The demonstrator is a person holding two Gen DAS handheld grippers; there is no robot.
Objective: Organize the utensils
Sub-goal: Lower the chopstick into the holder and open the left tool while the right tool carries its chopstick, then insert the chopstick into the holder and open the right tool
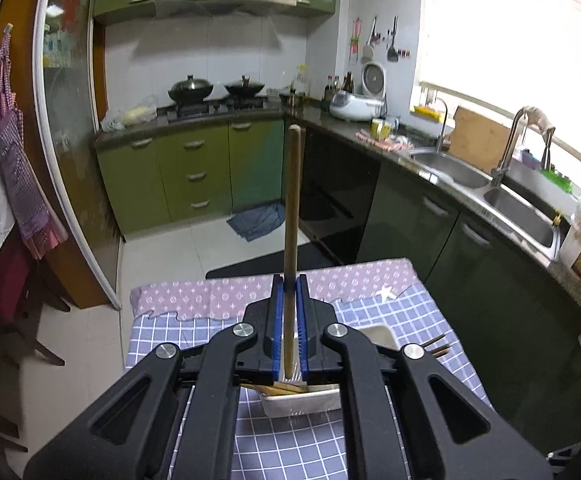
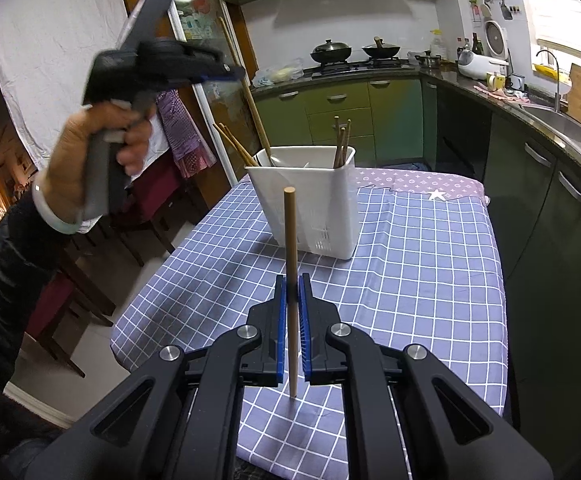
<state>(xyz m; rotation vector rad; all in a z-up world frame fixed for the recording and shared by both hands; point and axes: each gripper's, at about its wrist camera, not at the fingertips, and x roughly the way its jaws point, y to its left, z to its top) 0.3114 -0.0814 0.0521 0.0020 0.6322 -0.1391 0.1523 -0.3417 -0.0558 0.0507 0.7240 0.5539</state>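
Observation:
My left gripper [image 1: 289,280] is shut on a long wooden utensil handle [image 1: 292,208] that stands upright, right above the white utensil holder [image 1: 302,402]. In the right wrist view the left gripper [image 2: 236,73] is raised at the upper left, and the handle [image 2: 256,114] runs down from it into the white holder's [image 2: 310,208] left compartment. My right gripper [image 2: 292,286] is shut on a single light wooden chopstick [image 2: 290,236], held upright over the checked tablecloth [image 2: 410,280], nearer than the holder. Several chopsticks [image 2: 340,140] stand in the holder's right compartment.
The table carries a blue checked cloth over a pink patterned one [image 2: 410,180]. Dark kitchen cabinets [image 2: 550,220] and a sink counter [image 1: 490,196] run along the right. Chairs [image 2: 90,288] stand to the left of the table. The stove [image 1: 210,104] is at the back.

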